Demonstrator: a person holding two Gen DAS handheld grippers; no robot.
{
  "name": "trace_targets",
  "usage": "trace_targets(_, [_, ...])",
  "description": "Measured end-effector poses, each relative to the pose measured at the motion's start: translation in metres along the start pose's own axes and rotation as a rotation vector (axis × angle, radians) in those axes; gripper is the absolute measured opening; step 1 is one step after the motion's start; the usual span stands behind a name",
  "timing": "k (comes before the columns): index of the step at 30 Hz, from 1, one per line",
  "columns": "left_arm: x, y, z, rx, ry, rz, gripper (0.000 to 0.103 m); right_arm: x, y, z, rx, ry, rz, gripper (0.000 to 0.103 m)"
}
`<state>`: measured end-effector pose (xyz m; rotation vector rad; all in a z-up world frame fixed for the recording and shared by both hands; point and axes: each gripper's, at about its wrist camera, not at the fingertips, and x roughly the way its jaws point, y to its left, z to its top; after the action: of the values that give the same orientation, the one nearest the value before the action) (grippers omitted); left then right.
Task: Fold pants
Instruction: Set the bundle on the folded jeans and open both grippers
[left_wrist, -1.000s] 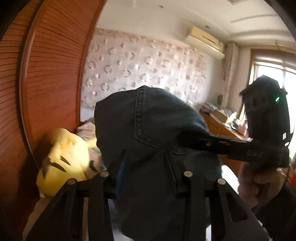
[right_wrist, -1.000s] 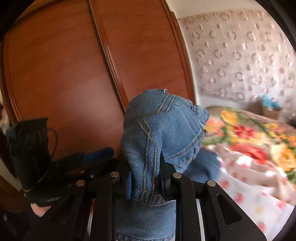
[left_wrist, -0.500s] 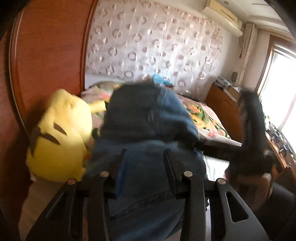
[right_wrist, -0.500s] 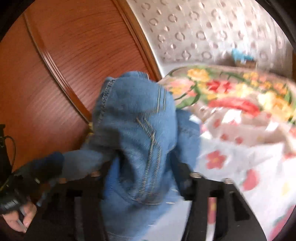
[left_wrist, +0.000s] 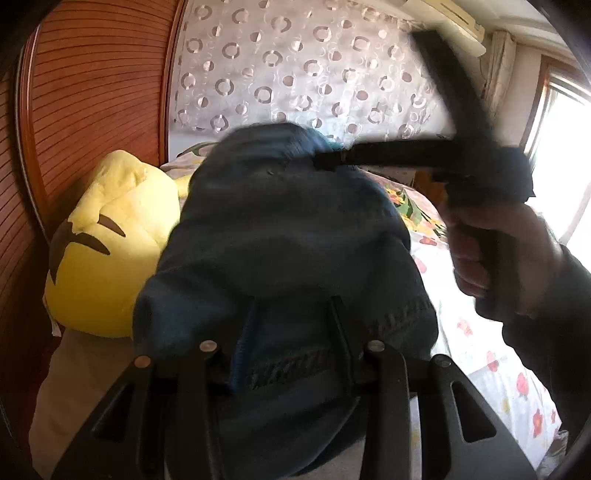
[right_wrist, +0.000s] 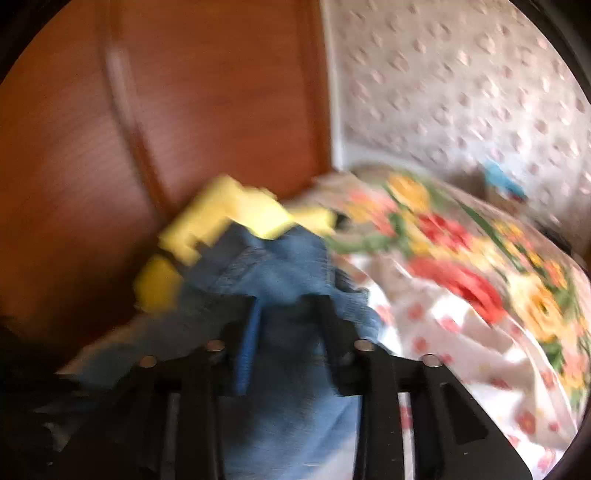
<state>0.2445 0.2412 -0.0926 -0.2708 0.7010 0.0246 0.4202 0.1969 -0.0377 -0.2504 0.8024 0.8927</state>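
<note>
The left tool is clamped on bunched blue jeans filling the centre of the frame. The right tool also grips the denim at lower centre, its view blurred. A hand at right holds that tool level. A yellow plush toy lies left on the floral bed.

Over the last second both views have tilted down from the wood-panel wardrobe toward the floral-sheeted bed. The blue denim pants, formerly raised high in front of the wardrobe, now sit lower. In the right wrist view the yellow plush toy has come into sight above the denim. The right claw now points level into the fabric.
</note>
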Motion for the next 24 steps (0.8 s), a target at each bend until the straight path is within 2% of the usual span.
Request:
trace_targets(2, [0.000,-0.002,-0.003,0.005,0.000,-0.005,0.037,0.015,-0.017,-0.012,0.042,0.033,0.000,0.027])
trace_targets(8, [-0.012,-0.008,-0.002,0.024,-0.010,0.009,0.037,-0.006,-0.023,-0.022,0.070,-0.014,-0.012,0.028])
trace_targets(15, [-0.047,-0.024,0.003,0.062,-0.058,0.026,0.037,-0.091,-0.009,-0.055,0.081,-0.101,0.002,0.031])
trace_targets(20, [-0.074,-0.050,-0.003,0.104,-0.085,0.031,0.037,-0.162,-0.004,-0.095,0.097,-0.154,-0.013,0.032])
trace_targets(24, [-0.094,-0.077,-0.008,0.140,-0.103,0.019,0.037,-0.216,0.002,-0.123,0.099,-0.199,-0.045,0.037])
